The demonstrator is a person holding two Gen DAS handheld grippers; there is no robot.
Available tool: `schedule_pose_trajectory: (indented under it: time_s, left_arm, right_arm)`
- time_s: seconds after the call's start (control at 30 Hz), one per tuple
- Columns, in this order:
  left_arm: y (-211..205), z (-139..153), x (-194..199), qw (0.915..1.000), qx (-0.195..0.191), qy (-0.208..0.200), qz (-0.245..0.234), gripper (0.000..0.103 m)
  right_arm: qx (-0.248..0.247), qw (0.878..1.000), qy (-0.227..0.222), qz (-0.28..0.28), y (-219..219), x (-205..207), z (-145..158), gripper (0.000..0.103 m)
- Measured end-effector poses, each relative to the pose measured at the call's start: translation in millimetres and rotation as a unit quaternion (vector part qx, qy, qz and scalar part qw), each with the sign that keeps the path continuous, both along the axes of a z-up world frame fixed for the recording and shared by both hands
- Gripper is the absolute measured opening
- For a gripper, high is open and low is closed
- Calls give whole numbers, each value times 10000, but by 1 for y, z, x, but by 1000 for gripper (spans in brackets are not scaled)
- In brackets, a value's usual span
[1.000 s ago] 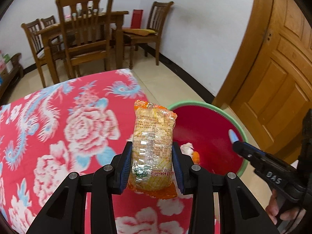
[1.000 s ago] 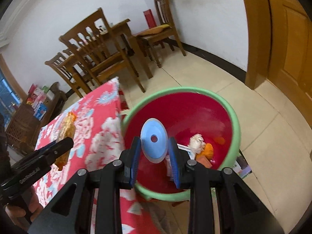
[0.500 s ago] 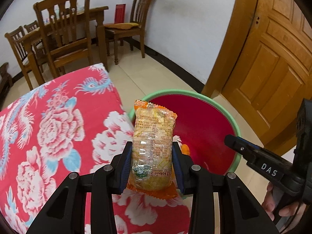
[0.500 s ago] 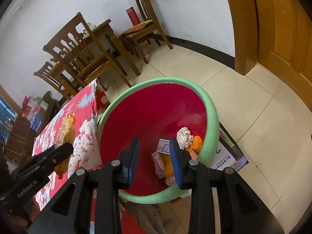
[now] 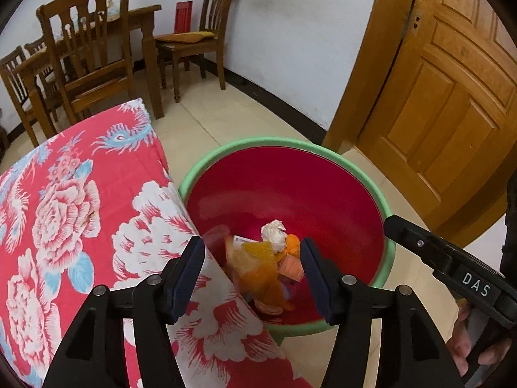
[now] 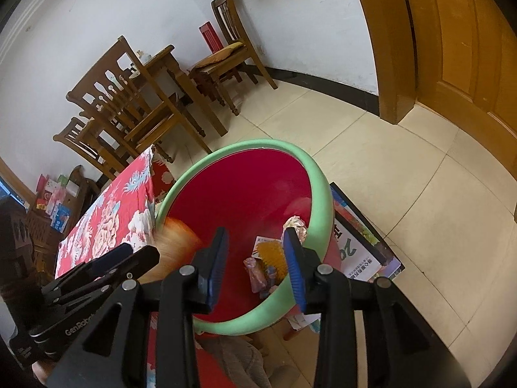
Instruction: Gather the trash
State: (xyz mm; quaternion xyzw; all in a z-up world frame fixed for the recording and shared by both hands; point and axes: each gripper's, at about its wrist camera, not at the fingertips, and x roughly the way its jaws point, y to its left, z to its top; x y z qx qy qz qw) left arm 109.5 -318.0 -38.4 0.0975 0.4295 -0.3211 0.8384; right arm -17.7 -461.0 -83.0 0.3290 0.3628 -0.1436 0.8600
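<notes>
A bin (image 5: 386, 207) with a green rim and red inside stands on the floor beside the table. My left gripper (image 5: 252, 252) hangs over it, its jaws opening with nothing pressed between them. Below them the orange-and-yellow snack packet (image 5: 258, 270) is a falling blur; the right wrist view shows the snack packet (image 6: 176, 242) blurred beside the left gripper (image 6: 139, 253). My right gripper (image 6: 255, 239) is over the bin (image 6: 323, 200), jaws opening, empty; the right gripper (image 5: 392, 226) shows at the rim. Crumpled white paper (image 5: 274, 229) and orange scraps lie inside.
The table with the red flowered cloth (image 5: 80, 200) runs along the bin's left side. A flat printed box (image 6: 365, 242) lies on the tiled floor under the bin. Wooden chairs (image 5: 87, 51) and a dining table stand behind; a wooden door (image 5: 452, 113) is at right.
The left jaws have spread and let go of the snack packet, which is dropping into the bin. The right gripper lost its blue disc earlier. Both grippers moved further over the bin.
</notes>
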Motion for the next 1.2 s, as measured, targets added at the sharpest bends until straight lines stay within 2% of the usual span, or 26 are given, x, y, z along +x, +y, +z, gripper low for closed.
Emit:
schedule_pose_trajectory:
  time_s: [0.1,0.33,0.67,0.9,0.97,1.07,1.2]
  left_arm:
    - [6,3,-2,10000,-27,4,51,63]
    - [32,15,-9,9993,-188,-39,325,63]
    - [93,34,-24,9949,-247,-226,947,63]
    - [144,44,-36,9868,-268,-411,1543,64]
    - [158,44,-38,9840,-289,-431,1706,71]
    - [178,46,-43,9790,-306,-481,1959,72]
    - [200,47,-52,9738,-329,-528,2185,73]
  right_arm:
    - [-17,10000,-20,22,3,0,3,39]
    - [-193,9993,-163,264,23,0,18,50]
    - [-482,9949,-334,815,74,1,45,58]
    - [-653,9898,-464,1178,113,-2,63,69]
    - [-686,9884,-476,1271,124,-1,66,72]
    - [-751,9861,-465,1406,140,-1,69,77]
    - [-851,9826,-467,1584,162,-2,74,78]
